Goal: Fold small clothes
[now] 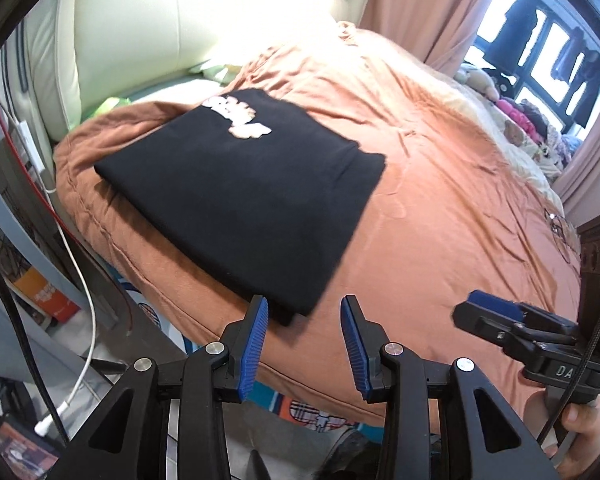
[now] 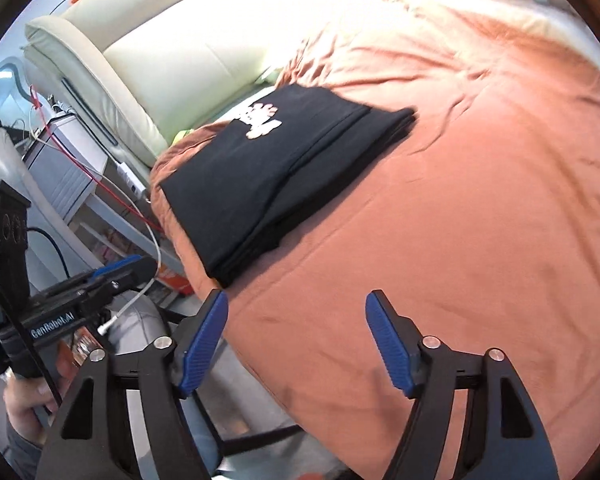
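The black T-shirt [image 1: 240, 184] lies folded into a flat rectangle on the orange-brown duvet [image 1: 440, 208] of the bed, near the bed's left edge and toward the head end. A white printed graphic [image 1: 236, 116] faces up on the end of the shirt nearest the cream padded headboard [image 1: 140, 32]. In the right wrist view the folded layers of the shirt [image 2: 276, 168] show stacked along its near edge.

The left gripper [image 1: 304, 340] hovers at the near corner of the shirt, with its blue-padded fingers spread apart and nothing between them; whether the left finger touches the fabric cannot be determined. The right gripper [image 2: 296, 344] is held over the near edge of the duvet, clear of the shirt, its jaws likewise spread wide and empty.

A white charging cable [image 1: 80, 280] hangs beside the bed's left edge. Pink curtains [image 1: 428, 4] hang beyond the far side of the bed.
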`<state>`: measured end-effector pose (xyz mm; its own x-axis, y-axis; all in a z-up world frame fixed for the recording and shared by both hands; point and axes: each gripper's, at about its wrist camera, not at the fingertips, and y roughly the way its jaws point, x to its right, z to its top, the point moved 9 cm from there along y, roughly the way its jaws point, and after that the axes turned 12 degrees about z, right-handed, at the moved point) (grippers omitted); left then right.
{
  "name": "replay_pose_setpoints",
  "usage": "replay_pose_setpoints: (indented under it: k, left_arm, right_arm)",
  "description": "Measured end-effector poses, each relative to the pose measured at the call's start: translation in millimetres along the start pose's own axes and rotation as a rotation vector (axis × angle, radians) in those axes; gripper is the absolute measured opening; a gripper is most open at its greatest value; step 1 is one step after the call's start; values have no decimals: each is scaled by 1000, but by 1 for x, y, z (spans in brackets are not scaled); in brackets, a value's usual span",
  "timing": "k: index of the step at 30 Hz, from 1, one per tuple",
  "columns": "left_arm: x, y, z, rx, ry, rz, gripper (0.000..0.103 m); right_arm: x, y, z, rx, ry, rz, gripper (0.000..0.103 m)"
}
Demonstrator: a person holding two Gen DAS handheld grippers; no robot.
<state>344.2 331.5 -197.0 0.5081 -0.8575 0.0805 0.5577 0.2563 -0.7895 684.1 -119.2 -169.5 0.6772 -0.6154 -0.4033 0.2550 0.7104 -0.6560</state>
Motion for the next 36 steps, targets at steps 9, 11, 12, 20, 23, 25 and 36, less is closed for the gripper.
replay_pose_setpoints:
  k: [9,11,12,20,23,25,36]
  left_arm:
    - [35,-63,-11,143,49,-9,86]
    - [41,-73,-15,159,63,-4,91]
    - [44,-78,-18,167,66,-6,94]
    - [83,-131,-42,268,133,-28,102]
    - [96,-149,-50,300,151,-39,102]
    - [103,-158,-55,309,160,-53,102]
    - [125,-222,-94,383,179,-114,103]
  right_arm:
    - [-12,-89,-26,126,-58,-127,81]
    - [-15,-106,-35,155,-57,-140,87]
    - [-17,-115,-41,168,-58,-147,90]
    - [-30,-169,-87,244,-88,-235,103]
    - [-37,-191,-100,271,-80,-239,103]
    - [-41,-205,-110,286,-80,-260,103]
    - [-69,-260,-170,374,-75,-335,103]
